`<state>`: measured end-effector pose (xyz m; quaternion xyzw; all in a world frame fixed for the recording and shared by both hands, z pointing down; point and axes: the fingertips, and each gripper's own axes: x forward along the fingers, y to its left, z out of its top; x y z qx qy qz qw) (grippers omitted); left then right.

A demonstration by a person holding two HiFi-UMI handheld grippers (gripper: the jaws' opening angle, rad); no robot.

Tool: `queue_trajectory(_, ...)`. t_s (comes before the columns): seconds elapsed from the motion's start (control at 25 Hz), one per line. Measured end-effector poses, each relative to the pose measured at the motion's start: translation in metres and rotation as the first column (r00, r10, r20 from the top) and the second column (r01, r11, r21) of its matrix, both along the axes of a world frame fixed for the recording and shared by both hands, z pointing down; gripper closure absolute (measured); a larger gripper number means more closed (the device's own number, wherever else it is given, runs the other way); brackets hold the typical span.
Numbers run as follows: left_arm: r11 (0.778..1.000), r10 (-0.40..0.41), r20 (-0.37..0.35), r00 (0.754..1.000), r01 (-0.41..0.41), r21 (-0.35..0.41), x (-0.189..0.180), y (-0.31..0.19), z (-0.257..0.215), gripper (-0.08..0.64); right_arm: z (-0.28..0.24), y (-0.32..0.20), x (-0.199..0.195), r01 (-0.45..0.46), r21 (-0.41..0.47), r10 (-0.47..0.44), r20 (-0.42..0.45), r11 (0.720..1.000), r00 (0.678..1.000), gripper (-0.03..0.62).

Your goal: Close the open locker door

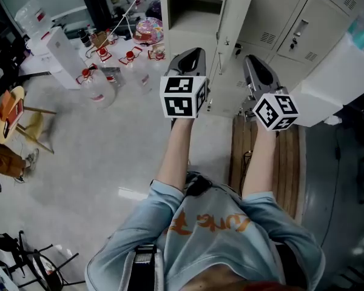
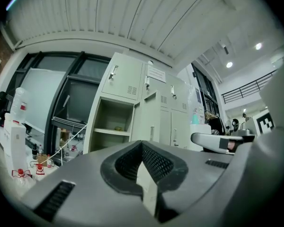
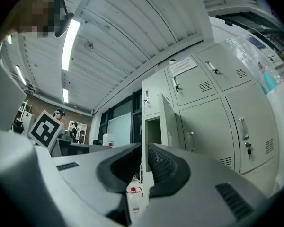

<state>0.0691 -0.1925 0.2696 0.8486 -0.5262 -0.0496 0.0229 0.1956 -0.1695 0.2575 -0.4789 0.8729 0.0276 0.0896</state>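
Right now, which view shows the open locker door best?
Left gripper view: the open locker door shows its face, with the compartment beside it. Right gripper view shows the door at a narrow angle; head view shows it only foreshortened from above.

In my head view the top edge cuts off the locker bank; in the left gripper view I cannot identify the tiny object on the shelf

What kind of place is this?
Probably a workshop or lab's storage corner, indoors. There is a bank of metal lockers with one door open, water bottles standing on a bare floor, and strip lights under a ribbed ceiling.
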Motion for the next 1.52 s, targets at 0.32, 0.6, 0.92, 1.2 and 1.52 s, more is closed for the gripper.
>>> queue_trajectory(0.32,0.999,0.033,-0.01,0.999,-0.033,0.012,-0.003,-0.07,-0.008,0.541,0.001,-0.074,0.001,-0.017,-0.02,0.017,-0.034,1.0,0.999,0.536)
queue_trajectory(0.6,0.998,0.066,-0.022,0.998,-0.066,-0.003,0.006,-0.114,-0.006,0.541,0.007,-0.113,0.0,0.009,-0.048,-0.012,-0.052,0.999,0.999,0.471)
queue_trajectory(0.92,0.997,0.069,-0.022,0.997,-0.07,-0.025,-0.002,-0.145,0.005,0.541,0.007,-0.131,-0.008,0.09,-0.021,-0.09,-0.012,0.996,0.996,0.465)
queue_trajectory(1.2,0.998,0.049,-0.008,0.999,-0.049,-0.029,-0.014,-0.168,0.009,0.541,0.006,-0.142,-0.042,0.221,0.011,-0.221,-0.043,0.975,0.974,0.436)
queue_trajectory(1.52,0.999,-0.024,-0.011,1.0,0.024,-0.028,-0.057,-0.187,0.013,0.541,0.005,-0.162,-0.096,0.336,0.041,-0.331,-0.09,0.941,0.939,0.437)
